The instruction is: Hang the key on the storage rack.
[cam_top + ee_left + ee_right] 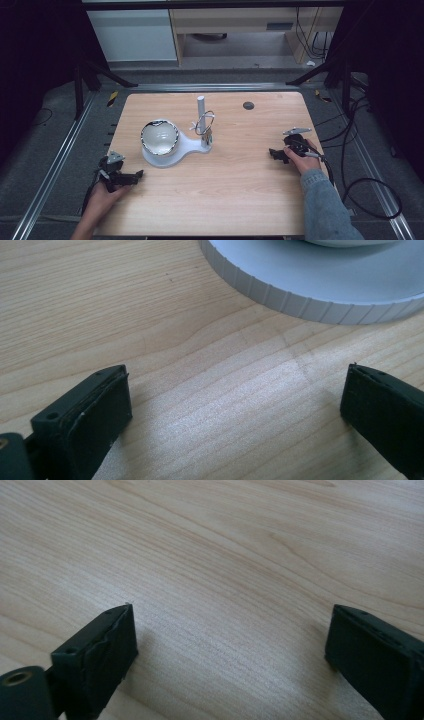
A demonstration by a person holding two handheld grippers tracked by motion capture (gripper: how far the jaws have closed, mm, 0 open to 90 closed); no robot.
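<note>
A white stand (190, 146) lies mid-table, with a round base, an upright post (201, 107) and a wire ring (205, 122) hanging on it. A shiny bowl (159, 137) rests on the round base. My left gripper (137, 175) lies low at the table's left front, open, its jaws pointing toward the stand; the ribbed rim of the base (300, 300) shows ahead of its empty jaws (235, 410). My right gripper (274, 153) sits low at the right side, open, with bare wood between its jaws (230, 645).
The wooden table (225, 200) has a small dark grommet (248, 105) near its far edge. Black cables (360, 165) trail off the right side. Metal rails run along both sides of the table, and cabinets stand beyond it.
</note>
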